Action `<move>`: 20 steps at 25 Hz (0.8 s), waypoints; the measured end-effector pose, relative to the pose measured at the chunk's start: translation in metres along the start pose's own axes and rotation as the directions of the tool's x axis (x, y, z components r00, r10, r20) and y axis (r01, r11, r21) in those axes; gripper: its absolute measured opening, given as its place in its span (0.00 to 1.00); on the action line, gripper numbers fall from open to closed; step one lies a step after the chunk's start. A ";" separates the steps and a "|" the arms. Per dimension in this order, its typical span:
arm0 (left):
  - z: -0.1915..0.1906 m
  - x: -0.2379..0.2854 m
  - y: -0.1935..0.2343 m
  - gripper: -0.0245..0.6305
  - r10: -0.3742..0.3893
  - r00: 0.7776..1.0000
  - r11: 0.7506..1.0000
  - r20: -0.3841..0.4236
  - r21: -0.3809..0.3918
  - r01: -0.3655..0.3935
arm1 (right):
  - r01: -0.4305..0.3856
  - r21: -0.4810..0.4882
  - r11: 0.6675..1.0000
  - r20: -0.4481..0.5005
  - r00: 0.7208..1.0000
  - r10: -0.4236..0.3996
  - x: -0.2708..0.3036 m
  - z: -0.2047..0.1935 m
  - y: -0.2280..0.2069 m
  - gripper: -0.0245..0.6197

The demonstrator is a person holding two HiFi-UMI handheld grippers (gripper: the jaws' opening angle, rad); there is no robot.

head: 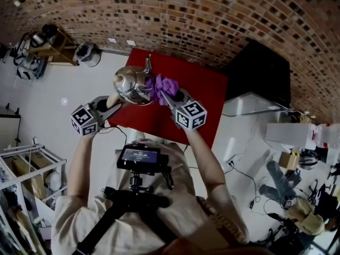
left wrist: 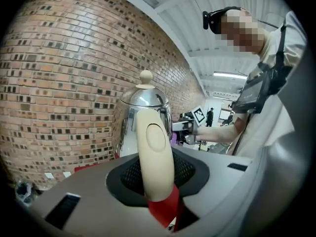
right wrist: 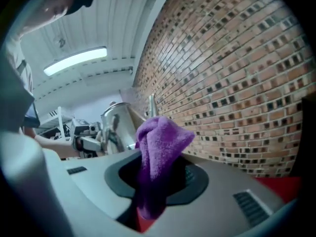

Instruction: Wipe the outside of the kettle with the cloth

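In the head view the steel kettle [head: 132, 85] is over the far part of the red surface [head: 204, 97]. The left gripper [head: 112, 106] reaches it from the near left. The right gripper [head: 169, 95] brings a purple cloth [head: 162, 86] to the kettle's right side, where the cloth seems to touch the metal.

In the left gripper view the jaws are closed on the kettle's cream handle [left wrist: 154, 154], and the kettle stands upright.

In the right gripper view the jaws pinch the cloth, which bunches up between them; the kettle is just behind it on the left.
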State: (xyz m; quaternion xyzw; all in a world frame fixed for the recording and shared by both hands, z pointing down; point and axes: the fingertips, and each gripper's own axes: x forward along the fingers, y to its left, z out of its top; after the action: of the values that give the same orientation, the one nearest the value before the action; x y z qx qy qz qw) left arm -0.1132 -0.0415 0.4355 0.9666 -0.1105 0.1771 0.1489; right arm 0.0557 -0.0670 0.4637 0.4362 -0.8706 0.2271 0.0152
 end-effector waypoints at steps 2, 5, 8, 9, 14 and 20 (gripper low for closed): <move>0.001 0.000 -0.011 0.18 -0.040 0.999 0.999 -0.001 0.027 0.040 | 0.001 0.042 0.999 0.011 1.000 -0.001 0.004 0.008 -0.023 0.20; 0.005 0.004 -0.032 0.18 -0.109 0.994 0.992 0.006 0.059 0.109 | -0.019 0.114 0.993 0.041 0.999 0.014 0.016 0.021 -0.043 0.20; 0.010 0.014 -0.052 0.17 -0.163 0.987 0.981 -0.005 0.109 0.162 | -0.087 0.190 0.978 0.066 0.995 0.076 0.017 0.026 -0.054 0.20; 0.013 0.017 -0.057 0.17 -0.178 0.984 0.975 -0.006 0.134 0.177 | -0.130 0.214 0.968 0.078 0.990 0.116 0.011 0.026 -0.057 0.20; 0.023 0.020 -0.074 0.17 -0.282 0.959 0.929 -0.018 0.246 0.277 | -0.456 0.279 0.845 0.187 0.889 0.418 -0.029 0.051 -0.066 0.20; 0.019 0.034 -0.094 0.17 -0.306 0.930 0.851 -0.204 0.379 0.363 | -0.786 0.182 0.592 -0.028 0.597 0.802 0.004 0.072 -0.009 0.21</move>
State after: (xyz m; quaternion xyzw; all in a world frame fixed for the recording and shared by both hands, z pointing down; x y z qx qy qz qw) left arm -0.0509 0.0337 0.4077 0.9660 0.1097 0.2331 -0.0217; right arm 0.0727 -0.1040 0.4031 -0.0105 -0.9517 0.2977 -0.0740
